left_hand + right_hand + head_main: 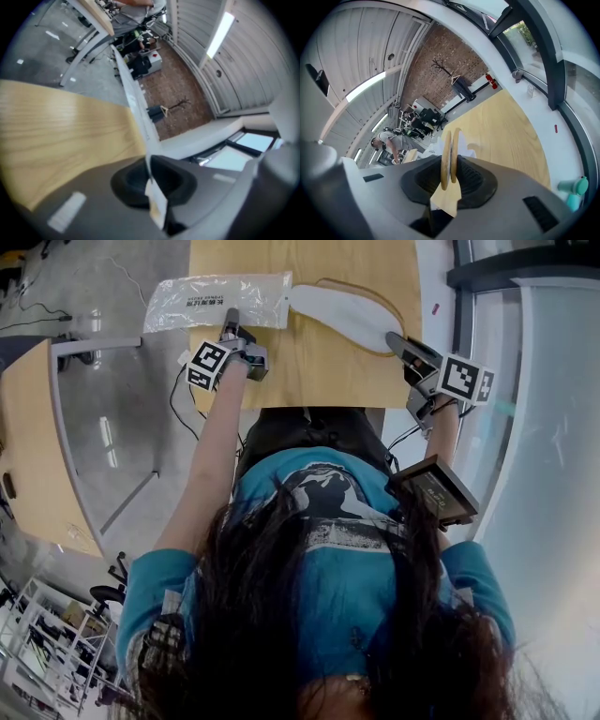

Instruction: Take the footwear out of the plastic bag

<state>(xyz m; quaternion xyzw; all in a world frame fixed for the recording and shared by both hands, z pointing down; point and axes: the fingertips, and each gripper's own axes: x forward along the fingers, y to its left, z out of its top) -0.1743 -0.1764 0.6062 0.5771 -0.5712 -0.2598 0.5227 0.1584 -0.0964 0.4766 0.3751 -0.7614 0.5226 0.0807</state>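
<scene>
Extraction step: left gripper (232,322) jaws pinch the plastic bag (214,301); right gripper (394,338) jaws clamp 2 slippers (345,313), right of the bag mouth on the bench (319,371). Next: draw slippers right.

Premises: open-plan office or lab workspace. Wood-topped desks (309,362); grey floor (122,427) with trailing cables (37,307); far brick wall (440,79); coat stand (443,68); ceiling strip lights (370,86); right-hand windows (525,35).

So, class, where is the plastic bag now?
Head view: the plastic bag lies across the far left corner of the table, pinched by the left gripper, with white slippers poking out of its right end.
</scene>
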